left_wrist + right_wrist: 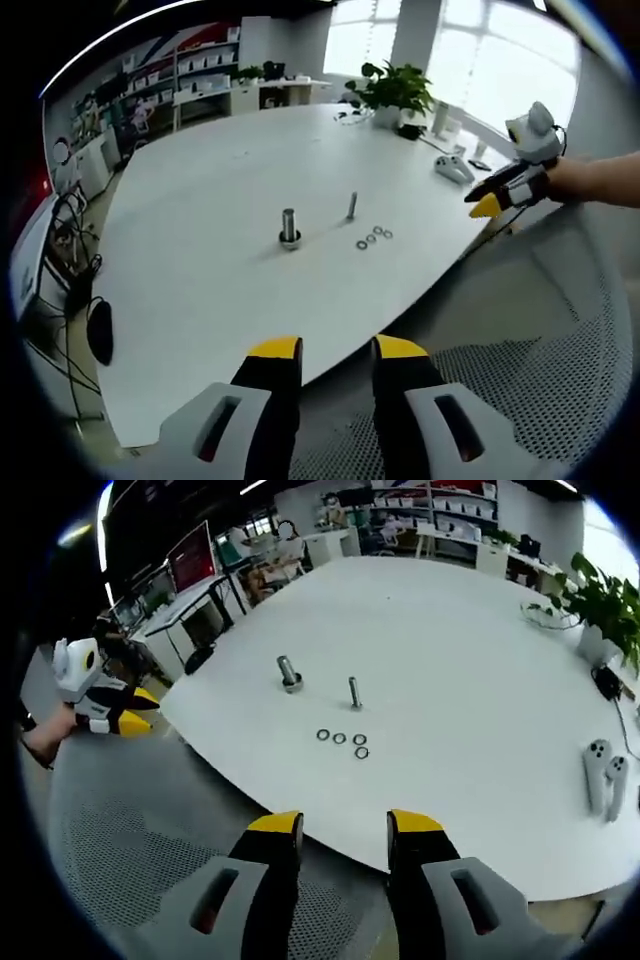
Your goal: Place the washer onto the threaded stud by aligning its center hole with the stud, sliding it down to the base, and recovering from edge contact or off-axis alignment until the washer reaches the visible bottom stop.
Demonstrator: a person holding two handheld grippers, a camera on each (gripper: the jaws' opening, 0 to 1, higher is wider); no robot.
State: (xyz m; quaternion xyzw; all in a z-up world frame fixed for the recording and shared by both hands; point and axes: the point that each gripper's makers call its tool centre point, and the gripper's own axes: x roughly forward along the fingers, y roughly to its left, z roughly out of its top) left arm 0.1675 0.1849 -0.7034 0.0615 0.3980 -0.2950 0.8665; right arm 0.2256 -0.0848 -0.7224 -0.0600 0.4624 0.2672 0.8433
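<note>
Near the middle of the white table (200, 300) a thick threaded stud (289, 226) stands on its round base, and a thinner bolt (351, 206) stands upright to its right. Several loose washers (373, 238) lie flat in a small cluster close to the bolt. My left gripper (336, 350) is open and empty, held off the table's near edge. In the right gripper view the stud (289, 673), the bolt (354, 692) and the washers (343, 740) sit ahead of my right gripper (345, 826), which is open and empty, short of the table edge.
Two white hand controllers (604, 770) lie on the table at the right. A potted plant (392, 92) stands at the far edge. A mesh chair seat (120, 850) lies below both grippers. Shelves and desks line the room behind.
</note>
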